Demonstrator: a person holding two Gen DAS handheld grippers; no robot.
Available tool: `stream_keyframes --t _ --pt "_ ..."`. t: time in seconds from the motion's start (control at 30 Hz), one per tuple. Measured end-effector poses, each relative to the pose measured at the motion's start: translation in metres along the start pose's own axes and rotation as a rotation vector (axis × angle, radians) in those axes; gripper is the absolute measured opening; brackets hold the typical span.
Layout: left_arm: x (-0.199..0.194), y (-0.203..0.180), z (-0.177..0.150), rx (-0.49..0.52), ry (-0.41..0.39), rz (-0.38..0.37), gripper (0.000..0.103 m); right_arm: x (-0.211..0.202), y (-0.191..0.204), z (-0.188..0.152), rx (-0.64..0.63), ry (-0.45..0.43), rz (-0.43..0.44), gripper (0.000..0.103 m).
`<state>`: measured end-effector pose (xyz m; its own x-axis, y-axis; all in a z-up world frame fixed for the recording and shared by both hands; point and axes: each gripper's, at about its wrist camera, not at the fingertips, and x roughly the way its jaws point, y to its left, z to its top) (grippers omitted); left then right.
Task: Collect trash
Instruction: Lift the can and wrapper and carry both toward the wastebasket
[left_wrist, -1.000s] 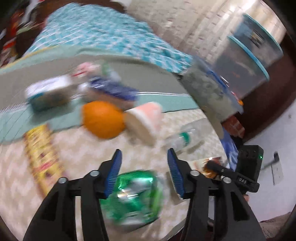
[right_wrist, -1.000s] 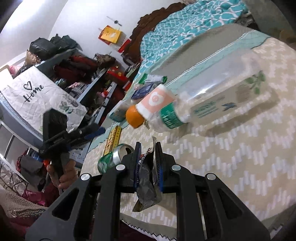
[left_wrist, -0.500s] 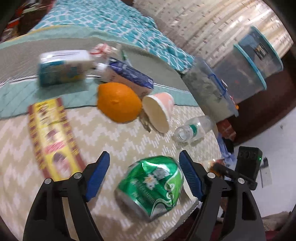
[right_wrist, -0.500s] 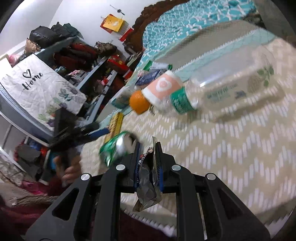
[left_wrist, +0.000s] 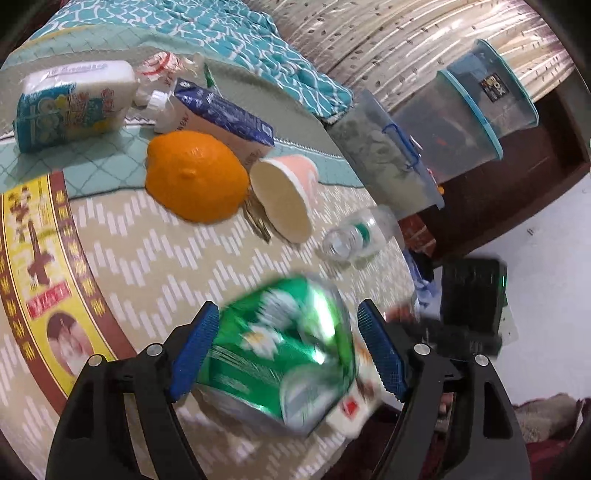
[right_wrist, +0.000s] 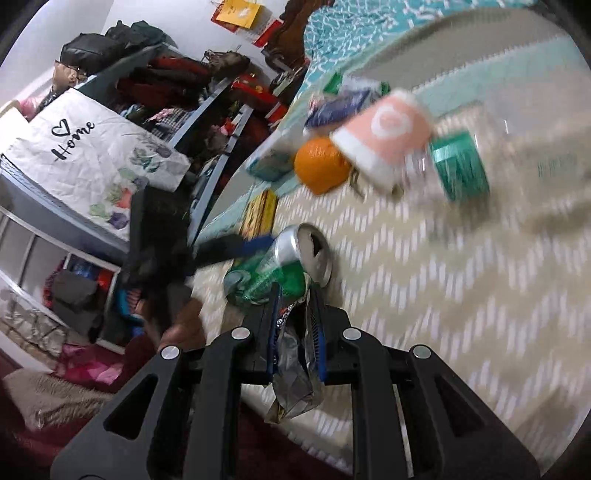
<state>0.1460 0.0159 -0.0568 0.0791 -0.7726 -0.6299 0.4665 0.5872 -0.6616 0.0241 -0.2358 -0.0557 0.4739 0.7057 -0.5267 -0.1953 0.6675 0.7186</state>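
Left gripper (left_wrist: 284, 349) straddled the dented green can (left_wrist: 280, 354) at the bed's edge, jaws apart, needing to close; right gripper (right_wrist: 295, 314) sat clamped on a crumpled wrapper (right_wrist: 295, 365).

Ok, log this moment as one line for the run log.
left hand-held gripper: open, astride crushed green can | right hand-held gripper: shut on foil wrapper | stage: can not yet gripped

My left wrist camera looks steeply down, close over the green can (left_wrist: 280, 354); my right, low at the bed's edge, sees it (right_wrist: 280, 266) at twelve o'clock.
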Motion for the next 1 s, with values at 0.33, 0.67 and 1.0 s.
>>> stream_keyframes --t 0.33,0.67,1.0 --pt "0.006 -0.015 -0.019 -0.031 0.000 -0.024 0.074 -0.017 0.001 0.027 -0.086 -0.100 -0.156 0.018" --pt "0.011 -0.005 -0.008 -0.063 0.013 0.028 0.075 -0.057 -0.019 0.006 -0.021 -0.172 -0.209 0.018" --pt "0.048 -0.013 -0.006 -0.107 0.109 -0.099 0.021 -0.056 -0.023 -0.001 -0.003 -0.165 -0.210 0.018"
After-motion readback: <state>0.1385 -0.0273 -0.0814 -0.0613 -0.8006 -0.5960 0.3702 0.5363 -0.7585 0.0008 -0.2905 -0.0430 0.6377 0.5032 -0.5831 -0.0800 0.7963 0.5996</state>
